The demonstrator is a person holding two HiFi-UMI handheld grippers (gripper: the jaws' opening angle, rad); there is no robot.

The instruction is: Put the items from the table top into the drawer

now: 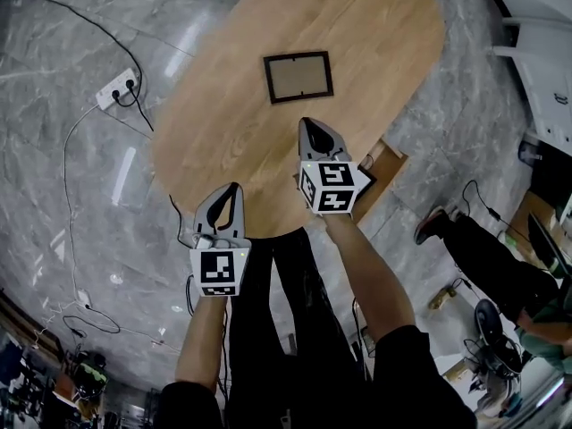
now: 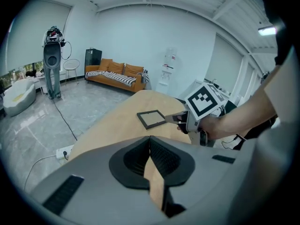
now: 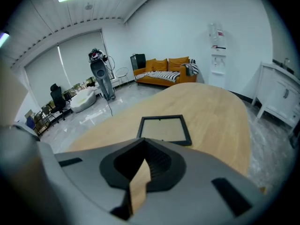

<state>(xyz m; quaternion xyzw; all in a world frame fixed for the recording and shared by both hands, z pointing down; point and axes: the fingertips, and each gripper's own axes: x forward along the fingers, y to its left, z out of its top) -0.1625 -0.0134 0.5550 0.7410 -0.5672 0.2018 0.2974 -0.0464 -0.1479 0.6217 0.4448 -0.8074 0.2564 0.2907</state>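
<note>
Head view: the oval wooden table [image 1: 223,141] holds one picture frame [image 1: 298,77] at its middle. Over the table's near edge, the right gripper [image 1: 307,123] and left gripper [image 1: 235,188] are both clenched and empty. This looks like the approach step; next, the right jaws must open to take the frame's rim.

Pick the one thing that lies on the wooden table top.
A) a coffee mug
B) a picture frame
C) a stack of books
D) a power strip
B: a dark-rimmed picture frame lies flat on the table, and all three views show nothing else on the table top.
</note>
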